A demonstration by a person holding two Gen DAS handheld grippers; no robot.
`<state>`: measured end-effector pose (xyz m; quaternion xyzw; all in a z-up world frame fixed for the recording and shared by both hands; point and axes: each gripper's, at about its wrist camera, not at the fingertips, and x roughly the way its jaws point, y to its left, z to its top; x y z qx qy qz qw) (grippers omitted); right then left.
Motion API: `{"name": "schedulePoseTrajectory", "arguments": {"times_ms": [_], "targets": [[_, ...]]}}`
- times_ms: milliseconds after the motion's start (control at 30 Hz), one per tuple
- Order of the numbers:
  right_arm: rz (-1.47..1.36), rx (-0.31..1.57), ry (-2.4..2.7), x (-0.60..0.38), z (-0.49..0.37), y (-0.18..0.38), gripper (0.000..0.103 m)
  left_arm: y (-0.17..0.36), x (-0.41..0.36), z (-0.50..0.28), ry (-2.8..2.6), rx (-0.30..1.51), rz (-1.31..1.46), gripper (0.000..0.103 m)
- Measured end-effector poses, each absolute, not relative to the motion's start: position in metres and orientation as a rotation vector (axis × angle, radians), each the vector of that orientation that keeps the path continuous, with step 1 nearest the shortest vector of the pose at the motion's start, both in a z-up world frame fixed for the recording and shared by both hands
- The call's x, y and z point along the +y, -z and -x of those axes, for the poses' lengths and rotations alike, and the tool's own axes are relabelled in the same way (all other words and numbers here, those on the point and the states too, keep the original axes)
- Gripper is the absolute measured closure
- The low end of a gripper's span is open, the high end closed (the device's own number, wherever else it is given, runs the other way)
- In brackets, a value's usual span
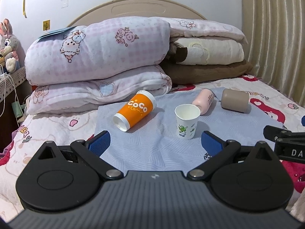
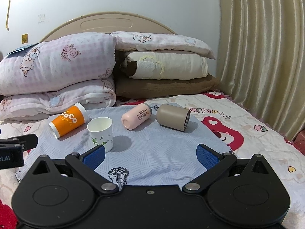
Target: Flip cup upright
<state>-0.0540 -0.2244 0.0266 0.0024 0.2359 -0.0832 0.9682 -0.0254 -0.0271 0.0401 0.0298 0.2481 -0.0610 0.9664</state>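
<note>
Upper left: folded pink checked quilts (image 1: 97,57)
Upper right: cream and brown folded blankets (image 2: 165,70)
Far left edge: grey plush rabbit (image 1: 9,45)
Right edge: beige pleated curtain (image 2: 266,47)
Top centre: beige curved headboard (image 1: 137,7)

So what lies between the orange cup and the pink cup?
The upright white paper cup stands roughly between the orange cup and the pink cup, slightly nearer the cameras; both wrist views show it.

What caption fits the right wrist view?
Open right gripper facing one upright paper cup and three tipped cups on a bed.
</note>
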Motion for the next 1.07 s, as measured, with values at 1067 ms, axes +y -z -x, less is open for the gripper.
{"name": "schedulePoseTrajectory", "arguments": {"times_ms": [1067], "targets": [[-0.006, 0.480, 0.179, -0.2293, 0.0553, -0.0246, 0.000, -0.0371, -0.0199, 0.0204, 0.100, 0.511, -0.050, 0.000]]}}
